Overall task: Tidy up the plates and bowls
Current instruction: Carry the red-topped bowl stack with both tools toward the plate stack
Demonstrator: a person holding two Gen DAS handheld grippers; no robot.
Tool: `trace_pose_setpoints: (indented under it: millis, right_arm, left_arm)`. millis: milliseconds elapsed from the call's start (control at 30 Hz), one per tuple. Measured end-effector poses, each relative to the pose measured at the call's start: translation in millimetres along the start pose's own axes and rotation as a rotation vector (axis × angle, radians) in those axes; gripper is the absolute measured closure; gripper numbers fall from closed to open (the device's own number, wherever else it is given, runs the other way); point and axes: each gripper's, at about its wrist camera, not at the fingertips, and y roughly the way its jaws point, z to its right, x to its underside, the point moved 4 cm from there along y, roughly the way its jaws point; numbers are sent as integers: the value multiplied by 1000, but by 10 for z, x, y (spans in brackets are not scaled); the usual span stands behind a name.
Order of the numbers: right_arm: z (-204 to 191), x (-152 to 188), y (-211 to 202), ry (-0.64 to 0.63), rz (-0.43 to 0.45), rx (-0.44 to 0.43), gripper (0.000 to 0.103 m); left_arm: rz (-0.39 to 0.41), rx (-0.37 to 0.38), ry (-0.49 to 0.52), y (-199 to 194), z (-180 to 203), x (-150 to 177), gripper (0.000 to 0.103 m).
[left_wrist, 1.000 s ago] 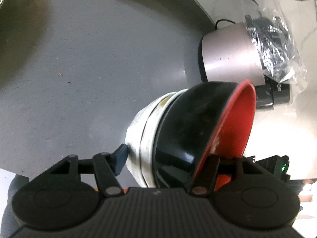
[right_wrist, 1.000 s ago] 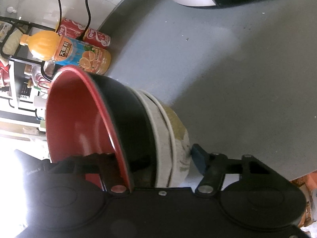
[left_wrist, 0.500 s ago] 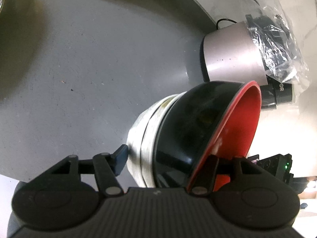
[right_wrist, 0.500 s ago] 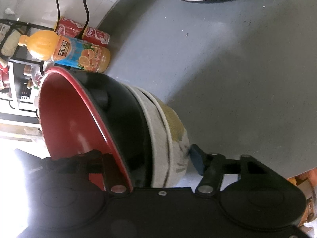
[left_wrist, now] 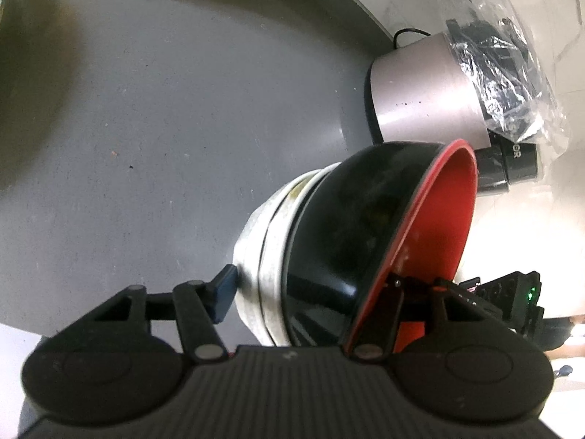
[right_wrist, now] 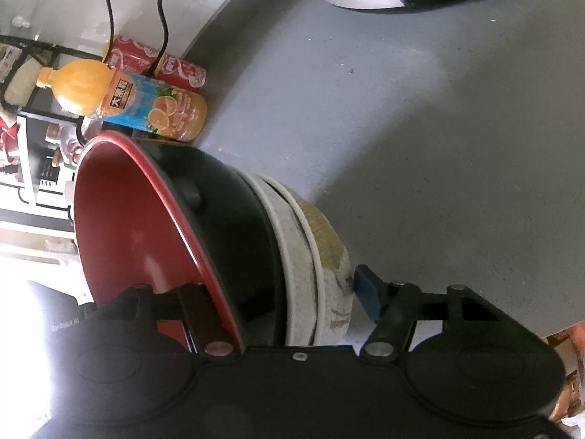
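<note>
Bowl stack [left_wrist: 329, 256]: red-lined black bowl [left_wrist: 365, 234] nested in two pale bowls [left_wrist: 263, 252], tipped on its side, held off the grey surface [left_wrist: 164, 109]. Versus a second ago, the stack sits slightly further from the juice bottle [right_wrist: 124, 102] and rides higher in the left view; tilt unchanged. Judgement: carry in progress, not yet set down.

Left tool [left_wrist: 310, 289]: wide open span, clamped across the stack, one finger at the pale base, the other inside the red rim. Right tool [right_wrist: 281, 292]: same grip, mirrored.

surface: grey table [left_wrist: 175, 117] | on it: juice bottle [right_wrist: 146, 104], cola cans [right_wrist: 161, 62]
</note>
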Motion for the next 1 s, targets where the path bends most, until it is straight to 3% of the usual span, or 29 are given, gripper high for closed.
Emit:
trace_pose_setpoints:
  millis: [667,1000]
  right_arm:
    - [-163,22,90,-42,19,-23,43]
    - [-377,32,198,-39,20,-87,44]
  left_arm:
    - [33,22,-24,-214,-269,-72,46]
    - [77,31,-77,-457,-499,-75,48]
